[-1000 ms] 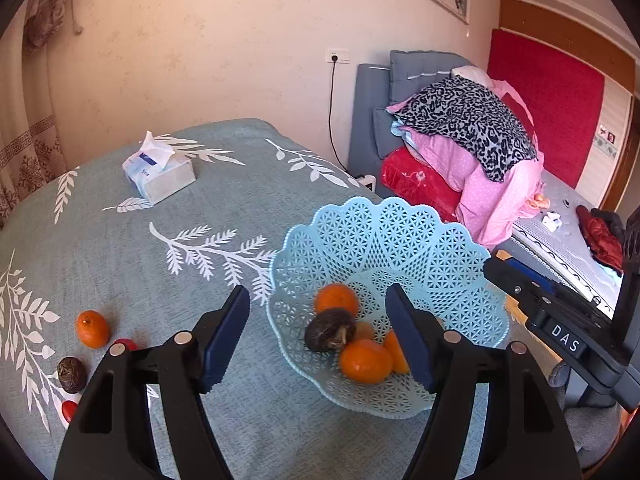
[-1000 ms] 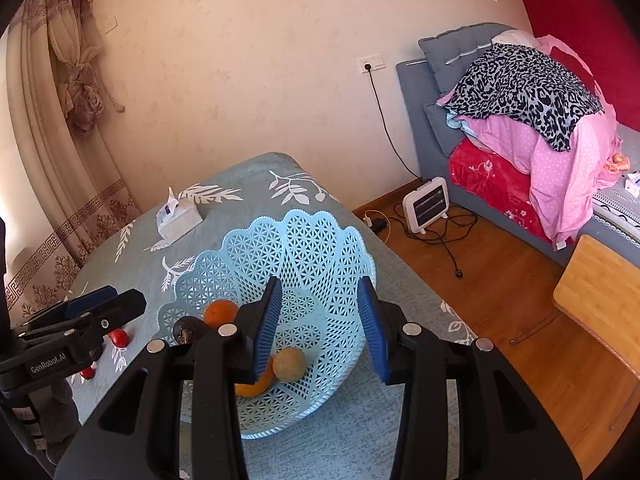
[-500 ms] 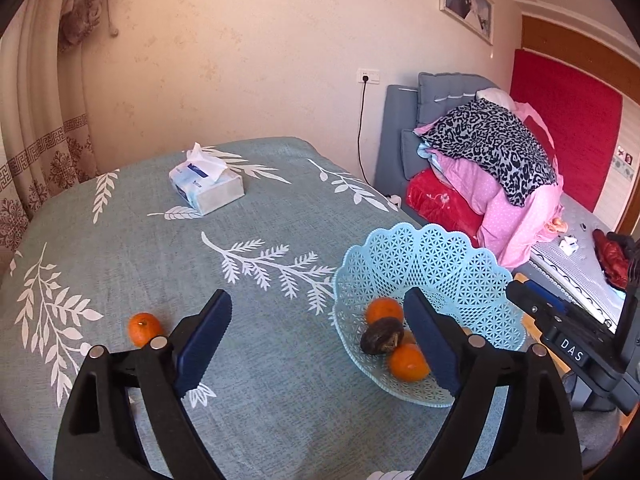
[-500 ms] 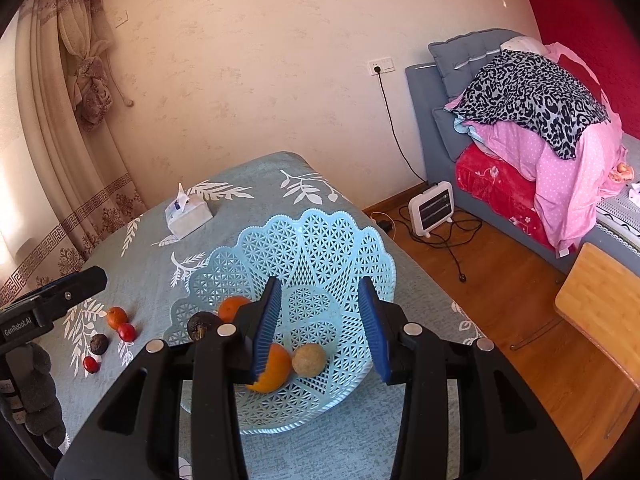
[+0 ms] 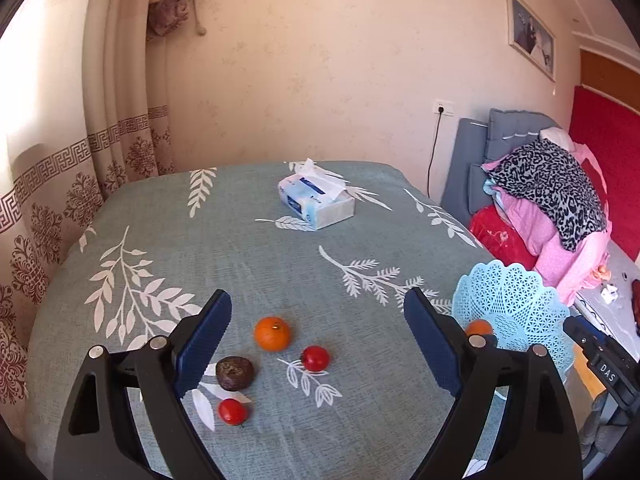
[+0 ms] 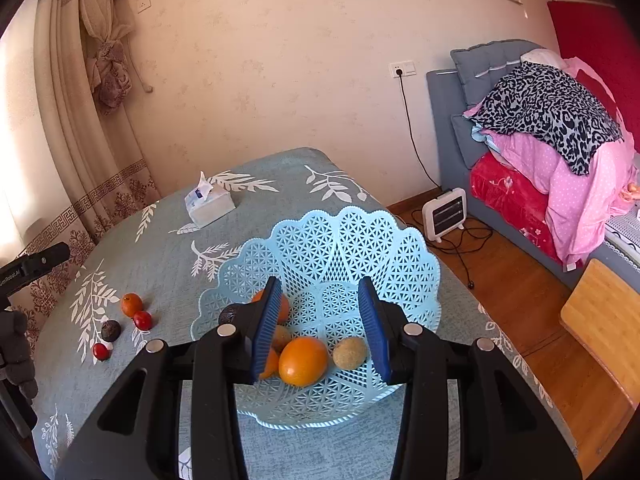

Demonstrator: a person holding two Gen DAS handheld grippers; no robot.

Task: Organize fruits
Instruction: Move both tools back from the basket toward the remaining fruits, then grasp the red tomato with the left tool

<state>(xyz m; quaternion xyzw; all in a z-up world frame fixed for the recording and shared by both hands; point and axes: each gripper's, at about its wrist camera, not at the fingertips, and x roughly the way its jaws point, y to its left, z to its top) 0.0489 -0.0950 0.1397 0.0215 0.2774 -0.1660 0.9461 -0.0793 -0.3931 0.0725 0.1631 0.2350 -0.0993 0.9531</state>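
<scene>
Left tongs (image 5: 316, 340) hang spread wide and empty above the bench (image 5: 248, 248); a tangerine (image 5: 272, 333) lies between them. Right tongs (image 6: 318, 322), parted, empty, hover over the fruit basket (image 6: 360, 240) at three o'clock.

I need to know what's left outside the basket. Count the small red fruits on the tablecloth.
2. One red fruit lies just right of the loose orange; the other red fruit lies nearer the camera, below the dark wrinkled fruit. None seem hidden.
</scene>
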